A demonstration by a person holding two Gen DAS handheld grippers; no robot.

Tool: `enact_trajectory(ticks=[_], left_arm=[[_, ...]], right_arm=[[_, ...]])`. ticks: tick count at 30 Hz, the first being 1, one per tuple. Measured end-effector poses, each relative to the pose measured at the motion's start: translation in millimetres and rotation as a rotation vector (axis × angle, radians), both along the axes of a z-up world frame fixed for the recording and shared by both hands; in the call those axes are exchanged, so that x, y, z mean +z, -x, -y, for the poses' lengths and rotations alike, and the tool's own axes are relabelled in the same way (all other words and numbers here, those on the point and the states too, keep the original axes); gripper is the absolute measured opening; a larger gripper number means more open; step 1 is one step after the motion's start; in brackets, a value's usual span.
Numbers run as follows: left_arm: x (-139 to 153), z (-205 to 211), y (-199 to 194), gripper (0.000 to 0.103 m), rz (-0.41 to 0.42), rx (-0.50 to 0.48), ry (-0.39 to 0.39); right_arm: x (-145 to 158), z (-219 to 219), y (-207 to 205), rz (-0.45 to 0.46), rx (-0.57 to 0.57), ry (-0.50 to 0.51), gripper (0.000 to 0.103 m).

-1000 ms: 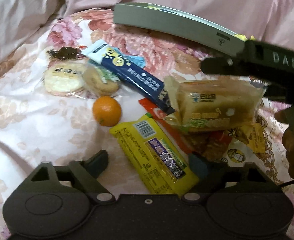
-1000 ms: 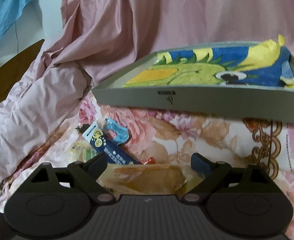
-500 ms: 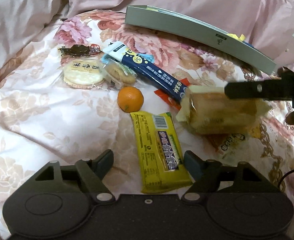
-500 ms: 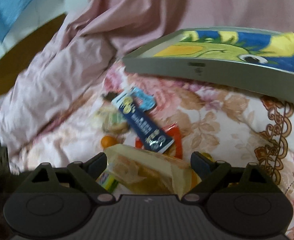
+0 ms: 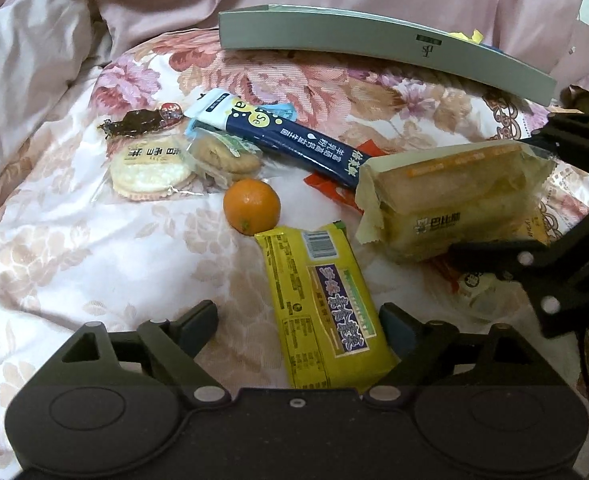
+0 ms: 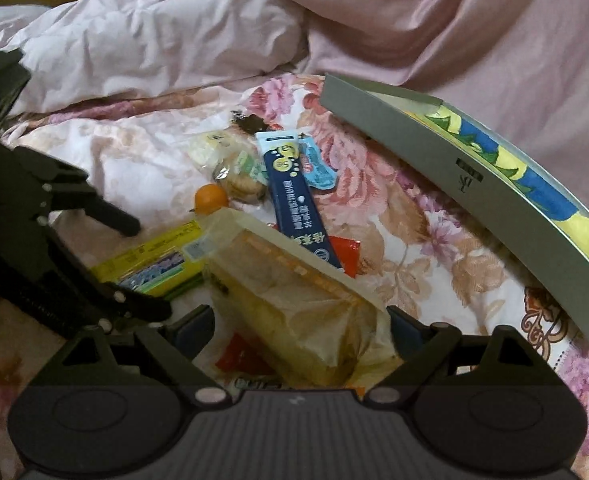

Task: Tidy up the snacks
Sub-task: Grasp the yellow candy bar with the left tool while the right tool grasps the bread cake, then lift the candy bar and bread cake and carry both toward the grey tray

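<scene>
Snacks lie on a floral bedspread (image 5: 74, 248). My right gripper (image 6: 300, 320) is shut on a clear-wrapped bread packet (image 6: 294, 292), which sits tilted between its fingers. The left wrist view shows that gripper (image 5: 494, 198) at the right edge, clamping the bread packet (image 5: 450, 196). My left gripper (image 5: 298, 314) is open just above a yellow snack bar (image 5: 322, 304), whose near end lies between the fingers. An orange (image 5: 251, 207) rests beside the bar's far end. A navy stick packet (image 5: 290, 140) runs diagonally behind it.
A grey tray (image 5: 374, 44) with a blue-and-yellow printed bottom stands at the back right. Round rice crackers (image 5: 150, 172), a cookie packet (image 5: 222, 156) and a dark wrapped snack (image 5: 138, 126) lie at the left. A red packet (image 5: 326, 188) pokes out under the bread. Pink bedding is heaped behind.
The right gripper has swung down and left with the bread packet, so the tray now sits to its right. The left gripper has drawn back a little from the yellow bar.
</scene>
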State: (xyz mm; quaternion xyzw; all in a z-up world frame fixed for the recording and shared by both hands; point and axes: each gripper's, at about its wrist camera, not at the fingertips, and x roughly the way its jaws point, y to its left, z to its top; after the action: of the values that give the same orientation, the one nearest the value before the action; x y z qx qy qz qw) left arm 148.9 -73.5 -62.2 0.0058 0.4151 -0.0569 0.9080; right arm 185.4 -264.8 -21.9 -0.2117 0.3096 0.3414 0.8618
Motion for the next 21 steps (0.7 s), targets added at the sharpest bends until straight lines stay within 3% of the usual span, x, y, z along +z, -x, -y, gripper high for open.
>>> enact_trajectory(ticks=[4, 8, 16, 21], left_arm=[[0, 1, -1, 0.089, -0.001, 0.003, 0.001], [1, 1, 0, 0.084, 0.004, -0.009, 0.004], [5, 4, 4, 0.060, 0.018, -0.059, 0.005], [4, 2, 5, 0.060, 0.016, -0.064, 0.014]], right_arm=[[-4, 0, -9, -0.033, -0.028, -0.015, 0.087], [-4, -5, -4, -0.002, -0.023, 0.010, 0.083], [1, -3, 8, 0.010, 0.062, 0.023, 0.072], [5, 1, 12, -0.037, 0.118, -0.023, 0.072]])
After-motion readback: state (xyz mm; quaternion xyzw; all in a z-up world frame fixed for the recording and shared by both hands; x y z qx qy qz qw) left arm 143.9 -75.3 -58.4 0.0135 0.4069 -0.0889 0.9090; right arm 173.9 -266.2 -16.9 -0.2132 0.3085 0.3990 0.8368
